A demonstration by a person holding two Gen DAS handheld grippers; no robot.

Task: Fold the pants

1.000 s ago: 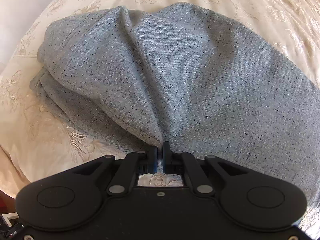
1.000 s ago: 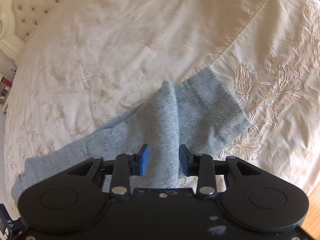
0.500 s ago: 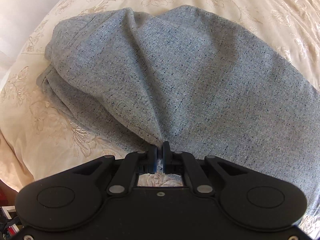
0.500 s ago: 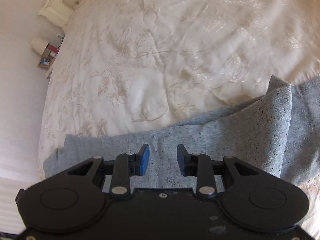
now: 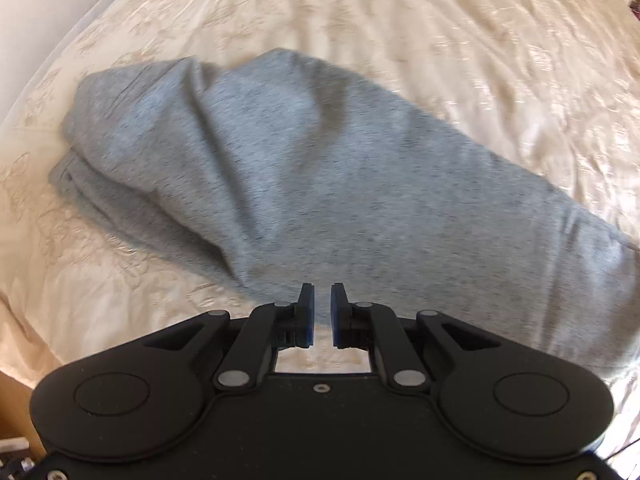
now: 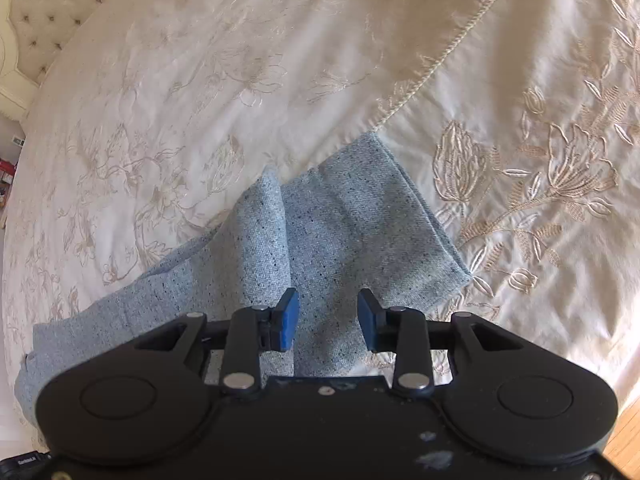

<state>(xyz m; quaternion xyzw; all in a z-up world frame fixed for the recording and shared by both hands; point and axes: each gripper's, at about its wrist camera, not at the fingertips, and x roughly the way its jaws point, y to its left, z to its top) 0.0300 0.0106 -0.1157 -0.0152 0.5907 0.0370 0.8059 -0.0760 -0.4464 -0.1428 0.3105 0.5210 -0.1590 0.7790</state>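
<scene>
Grey speckled pants [image 5: 320,184] lie bunched on a cream embroidered bedspread [image 5: 440,20]. In the left wrist view my left gripper [image 5: 322,304] hovers at the near edge of the cloth; its jaws stand slightly apart with nothing between them. In the right wrist view the leg ends of the pants [image 6: 340,232] lie folded over, with a raised crease on the left. My right gripper [image 6: 327,308] is open and empty just above them.
The bedspread [image 6: 280,60] has a corded seam [image 6: 452,44] running diagonally. A tufted headboard [image 6: 48,4] shows at the far left. Wooden floor [image 6: 624,436] shows at the bottom right beyond the bed's edge.
My left gripper has let go of the pants and pulled back and up; the cloth has dropped onto the bed. My right gripper swung left and back over the leg ends, staying open.
</scene>
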